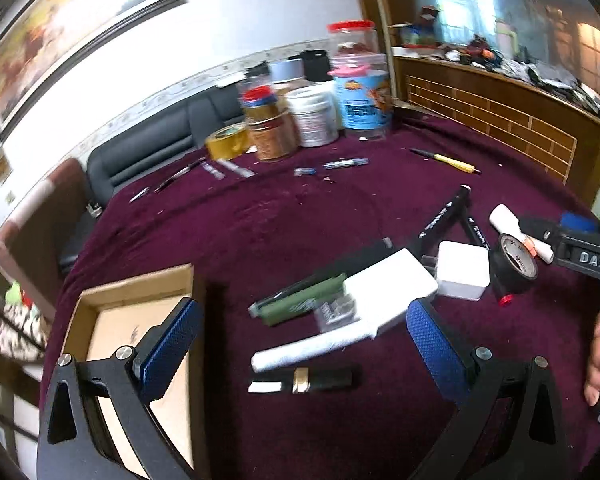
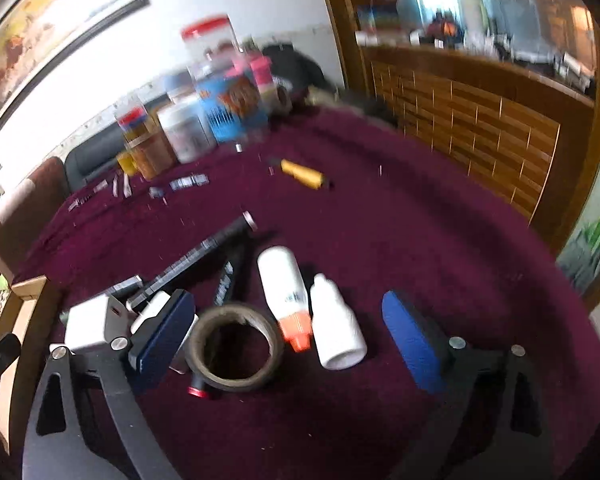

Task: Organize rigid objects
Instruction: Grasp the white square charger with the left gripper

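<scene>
Above the purple cloth (image 2: 380, 240), both grippers gape empty: right gripper (image 2: 288, 336) over tape roll (image 2: 236, 348) and bottles (image 2: 284, 292), left gripper (image 1: 304, 344) beside the box (image 1: 112, 320).

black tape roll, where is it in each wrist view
Left wrist: the black tape roll sits at right of centre, just right of the white square box, tilted up on edge.
Right wrist: the tape roll lies low and left of centre, between the open gripper fingers, nearer the left one.
Shared landmark: the white bottle with the orange cap beside the roll.
</scene>
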Available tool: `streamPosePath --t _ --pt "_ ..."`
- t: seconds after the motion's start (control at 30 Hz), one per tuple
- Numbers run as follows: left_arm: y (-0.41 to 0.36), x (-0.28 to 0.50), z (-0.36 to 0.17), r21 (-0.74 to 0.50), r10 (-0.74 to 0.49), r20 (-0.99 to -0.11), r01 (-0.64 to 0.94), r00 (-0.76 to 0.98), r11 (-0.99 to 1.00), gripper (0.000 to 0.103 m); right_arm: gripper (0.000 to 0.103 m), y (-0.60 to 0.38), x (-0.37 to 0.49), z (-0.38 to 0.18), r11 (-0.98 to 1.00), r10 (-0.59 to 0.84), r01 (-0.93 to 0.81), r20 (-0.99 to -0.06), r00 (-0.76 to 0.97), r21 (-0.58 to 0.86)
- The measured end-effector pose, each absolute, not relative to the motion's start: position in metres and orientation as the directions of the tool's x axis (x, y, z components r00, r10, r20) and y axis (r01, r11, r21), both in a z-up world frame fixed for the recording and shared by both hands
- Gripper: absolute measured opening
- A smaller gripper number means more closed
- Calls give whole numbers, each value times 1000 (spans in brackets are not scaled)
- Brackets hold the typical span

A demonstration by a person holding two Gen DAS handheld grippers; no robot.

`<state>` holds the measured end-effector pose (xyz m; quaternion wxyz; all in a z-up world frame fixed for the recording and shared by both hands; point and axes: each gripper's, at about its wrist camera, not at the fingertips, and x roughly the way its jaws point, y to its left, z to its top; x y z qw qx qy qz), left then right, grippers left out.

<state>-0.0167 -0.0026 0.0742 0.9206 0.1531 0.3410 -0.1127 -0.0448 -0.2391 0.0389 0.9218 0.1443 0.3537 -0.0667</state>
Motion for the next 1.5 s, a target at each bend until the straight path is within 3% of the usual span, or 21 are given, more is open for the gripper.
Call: streamPosePath --t 0.1,0.23,0.6,0.83,1.5 --pt "-17 -7 73 185 -166 -669 379 724 907 101 96 -228 -52 48 963 -134 247 -608 783 105" --pt "-38 7 67 191 -210 -690 455 692 870 101 96 -222 -48 43 956 -227 293 -620 751 5" --pt "-60 23 35 169 -202 -781 511 591 843 100 96 -241 -49 47 935 -280 355 -629 725 -6" --pt "-57 23 31 105 -227 -815 521 533 847 66 96 -242 -48 45 937 -274 349 -637 721 -8" --pt "-50 -12 42 28 -286 -811 523 510 852 65 96 -239 -52 51 926 -333 372 -610 720 -67"
